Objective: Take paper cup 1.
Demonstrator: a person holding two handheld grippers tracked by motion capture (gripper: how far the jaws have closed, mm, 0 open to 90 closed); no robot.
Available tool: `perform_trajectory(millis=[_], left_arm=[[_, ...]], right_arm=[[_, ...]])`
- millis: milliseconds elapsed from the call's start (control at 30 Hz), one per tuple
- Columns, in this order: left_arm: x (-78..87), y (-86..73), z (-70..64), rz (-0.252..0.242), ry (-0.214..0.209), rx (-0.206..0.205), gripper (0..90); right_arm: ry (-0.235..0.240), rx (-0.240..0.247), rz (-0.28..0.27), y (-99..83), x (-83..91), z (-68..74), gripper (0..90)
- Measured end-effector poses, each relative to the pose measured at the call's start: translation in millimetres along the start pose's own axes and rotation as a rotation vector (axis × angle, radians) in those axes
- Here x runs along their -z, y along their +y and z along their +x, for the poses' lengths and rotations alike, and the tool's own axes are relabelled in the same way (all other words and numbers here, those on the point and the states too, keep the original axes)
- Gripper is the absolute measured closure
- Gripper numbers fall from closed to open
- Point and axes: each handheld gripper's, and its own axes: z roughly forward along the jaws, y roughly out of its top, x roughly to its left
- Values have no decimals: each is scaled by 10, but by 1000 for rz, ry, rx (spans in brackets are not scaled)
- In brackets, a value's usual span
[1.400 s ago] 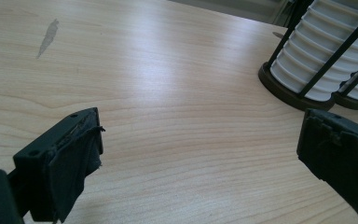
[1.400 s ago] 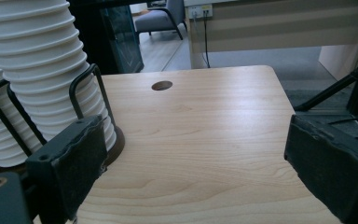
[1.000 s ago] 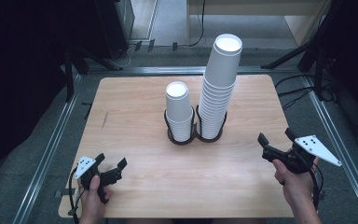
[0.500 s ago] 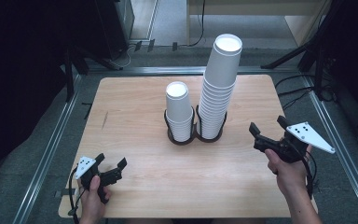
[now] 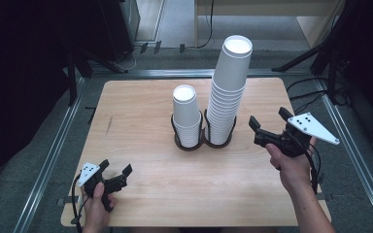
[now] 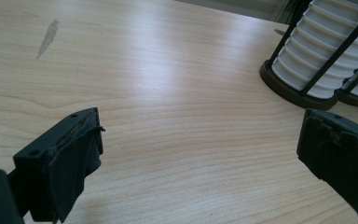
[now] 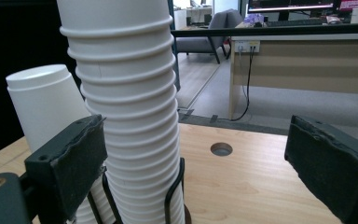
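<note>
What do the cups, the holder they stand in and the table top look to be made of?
The tall stack of cups and the short stack: matte white, with rolled rims forming ridges, probably paper. The holder: thin dark rods on round bases, likely coated metal wire. The table top: pale wood grain with a soft sheen, either wood or a wood-look laminate.

**Colours and patterns**

Tall cup stack (image 5: 229,92): white, ribbed by stacked rims, just ahead of the right gripper (image 5: 268,127) jaws. Short cup stack (image 5: 186,115): same white, left of the tall one. Wire holder (image 5: 202,141): black, dark brown base rings. Table (image 5: 145,111): pale wood grain, one grey smudge (image 6: 47,37) far ahead of the left gripper (image 5: 115,173) jaws. Both grippers: black jaws, light grey plates with black dots.
</note>
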Motion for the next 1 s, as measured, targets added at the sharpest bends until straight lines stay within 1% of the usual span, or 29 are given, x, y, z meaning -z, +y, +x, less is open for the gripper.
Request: perform_trajectory(millis=[333,400,533,567,600,633,667,700,733,833,933,1000], left_arm=[[-1,-1,-3,-1,-1,3,2],[6,2,-15,1,12,-9,2],[5,11,-98,12,35,-75,2],[5,11,-98,12,35,-75,2],[3,30,-123,17,15,-63,2],[-1,43,-141,14,5,-55,2],[-7,58,-169,10,2,-64,2],[-7,58,-169,10,2,-64,2],[-16,98,-242,4,-6,-79,2],[-34,146,-365,-2,-27,-102,2],[-77,194,-537,-1,-70,-109,3],[-112,224,-655,-2,-88,-124,2]], right_arm=[[17,-4,-4,133,-127,95,55],[20,-1,-7,162,-143,110,55],[26,1,-9,213,-167,137,55],[26,1,-9,213,-167,137,55],[29,-8,-9,236,-184,148,55],[30,-11,-8,243,-191,154,55],[28,-12,-8,254,-198,160,55],[29,-10,-9,264,-206,166,55],[31,-14,-8,277,-211,174,55],[36,-19,-14,322,-223,191,54],[40,-26,-21,361,-232,190,55],[43,-36,-21,388,-243,188,55]])
